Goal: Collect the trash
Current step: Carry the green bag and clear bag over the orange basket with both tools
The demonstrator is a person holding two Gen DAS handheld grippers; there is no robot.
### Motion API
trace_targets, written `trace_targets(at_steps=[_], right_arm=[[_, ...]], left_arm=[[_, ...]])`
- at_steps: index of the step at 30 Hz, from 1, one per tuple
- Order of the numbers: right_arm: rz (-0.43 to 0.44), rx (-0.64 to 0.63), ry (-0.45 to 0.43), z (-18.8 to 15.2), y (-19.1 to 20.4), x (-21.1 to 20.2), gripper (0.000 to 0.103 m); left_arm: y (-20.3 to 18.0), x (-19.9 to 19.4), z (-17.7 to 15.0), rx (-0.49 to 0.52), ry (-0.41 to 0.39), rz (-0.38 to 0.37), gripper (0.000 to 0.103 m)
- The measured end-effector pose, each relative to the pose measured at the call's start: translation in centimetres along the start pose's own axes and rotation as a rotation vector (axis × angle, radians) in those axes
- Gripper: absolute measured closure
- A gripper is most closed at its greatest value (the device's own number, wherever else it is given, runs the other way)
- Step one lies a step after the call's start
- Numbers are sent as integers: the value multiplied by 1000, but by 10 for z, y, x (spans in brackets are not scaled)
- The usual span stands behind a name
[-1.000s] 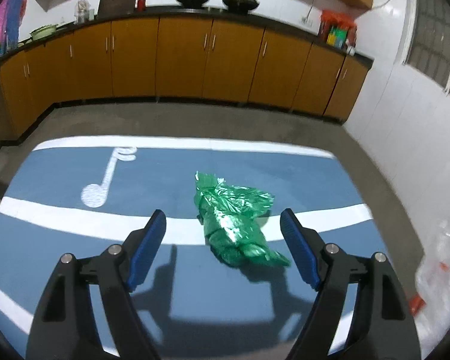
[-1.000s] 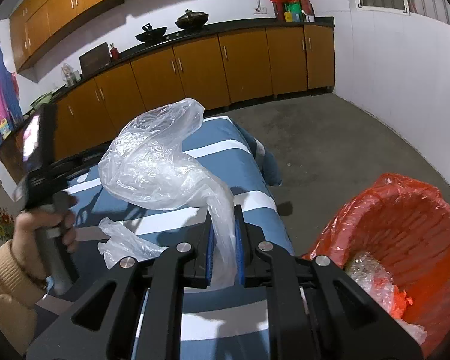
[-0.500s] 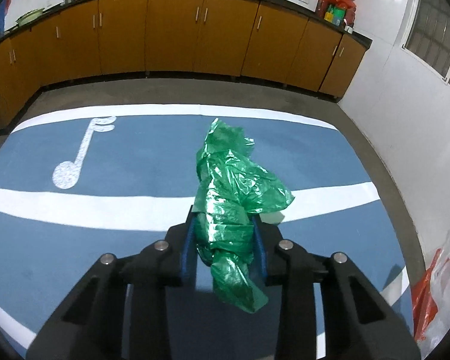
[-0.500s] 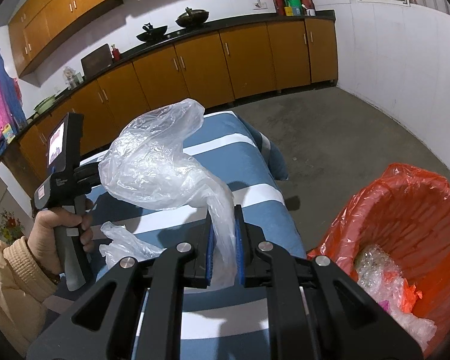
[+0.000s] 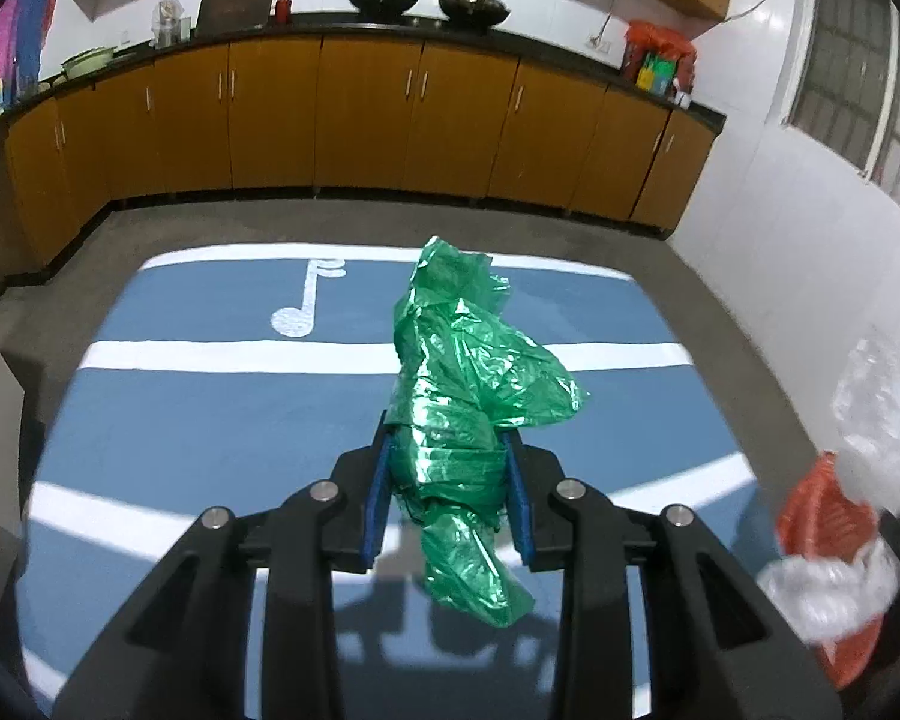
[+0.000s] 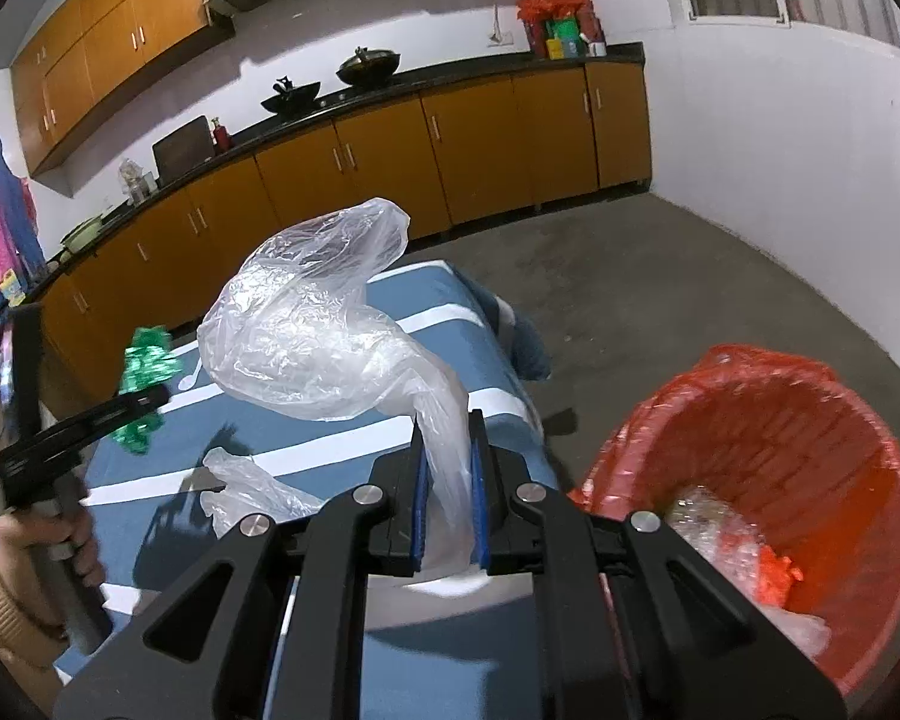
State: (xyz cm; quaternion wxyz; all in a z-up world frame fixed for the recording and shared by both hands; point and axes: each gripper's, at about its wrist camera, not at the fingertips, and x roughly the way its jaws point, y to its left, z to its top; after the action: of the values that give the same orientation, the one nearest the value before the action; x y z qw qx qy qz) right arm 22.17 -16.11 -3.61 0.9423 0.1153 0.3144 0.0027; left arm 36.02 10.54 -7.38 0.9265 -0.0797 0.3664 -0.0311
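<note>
Left claw (image 5: 448, 483): pads clamped on the green bag (image 5: 468, 414), held at frame centre, clear of the blue bench (image 5: 210, 408); the bag's tail hangs below the pads. Right claw (image 6: 448, 507): closed on the neck of the clear bag (image 6: 312, 330), whose bulk billows up and left of centre. A second clear scrap (image 6: 252, 489) lies on the bench, lower left of centre. Red bin (image 6: 768, 420), lower right, beside the bench, holds crumpled plastic.
</note>
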Motion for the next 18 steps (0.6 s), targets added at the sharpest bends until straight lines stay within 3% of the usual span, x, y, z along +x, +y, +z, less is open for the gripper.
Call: trace_targets(at_steps=[11,18], right_arm=[[-112,10,-59,0,-31,-68,90],[-215,66,-79,-5,-76,-98,91]], left_arm=[[-56,-103,-22,97,-83,-133,70],[-116,-128,-41,185,-81,-237,70]])
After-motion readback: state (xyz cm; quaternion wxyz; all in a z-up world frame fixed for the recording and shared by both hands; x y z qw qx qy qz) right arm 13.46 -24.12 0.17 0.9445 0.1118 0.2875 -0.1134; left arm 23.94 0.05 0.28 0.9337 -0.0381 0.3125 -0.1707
